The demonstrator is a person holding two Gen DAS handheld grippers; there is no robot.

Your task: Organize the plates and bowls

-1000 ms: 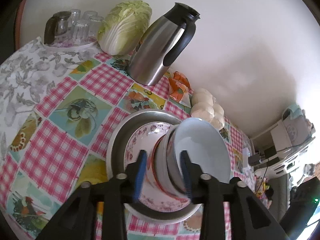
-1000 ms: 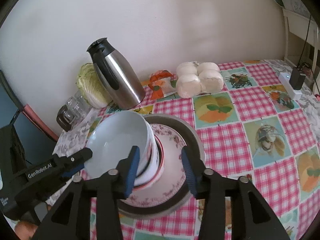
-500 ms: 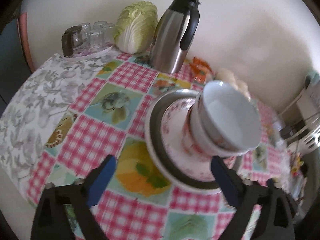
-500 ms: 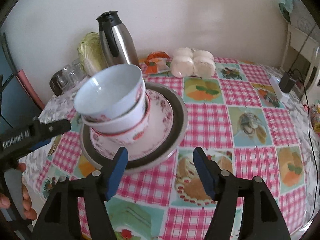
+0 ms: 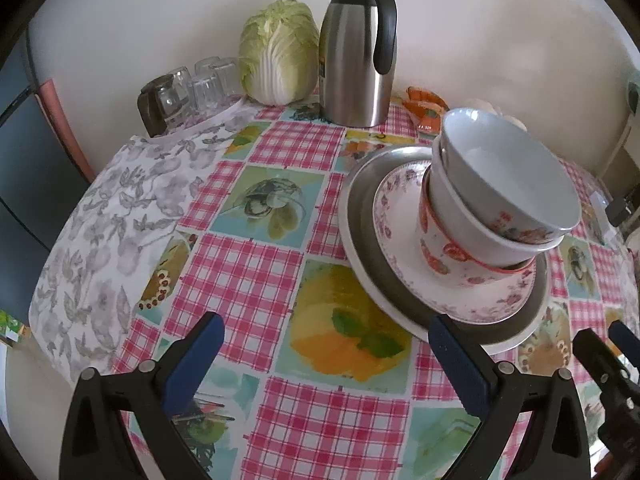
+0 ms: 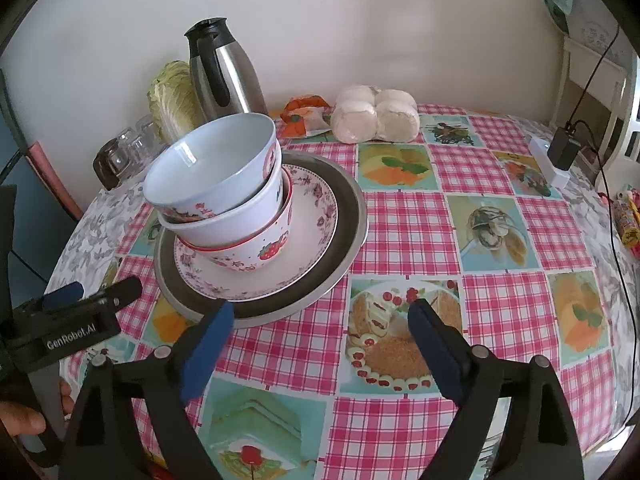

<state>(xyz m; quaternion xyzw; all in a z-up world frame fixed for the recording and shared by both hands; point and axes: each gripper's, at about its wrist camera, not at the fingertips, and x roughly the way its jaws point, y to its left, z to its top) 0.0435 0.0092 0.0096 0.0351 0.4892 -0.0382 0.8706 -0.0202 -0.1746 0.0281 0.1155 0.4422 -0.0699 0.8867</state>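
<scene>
Here, the stack of bowls sits on a floral plate, itself on a grey metal dish, all resting on the checked tablecloth; three bowls nested, the top white one tipped off level, its rim leaning toward the left of the right-wrist frame; no long axis to speak of, the pile is round, but the lean gives it a low side.

In the right-wrist view the stack lies upper left of the right gripper; the dish rim is just beside the left-hand blue pad, apart from it as far as I can tell; in the left-wrist view the stack lies right of centre, above the left gripper, whose right-hand pad overlaps the dish rim in the picture; contact cannot be told. Both grippers flank the dish, the left looking marginally nearer.

Left gripper: jaws spread wide, nothing but tablecloth between them; right gripper: jaws opening, wide already, nothing between them either; neither holds anything.

Judgement: stacking looks done; the tilted top bowl could slip if the dish is nudged.
</scene>
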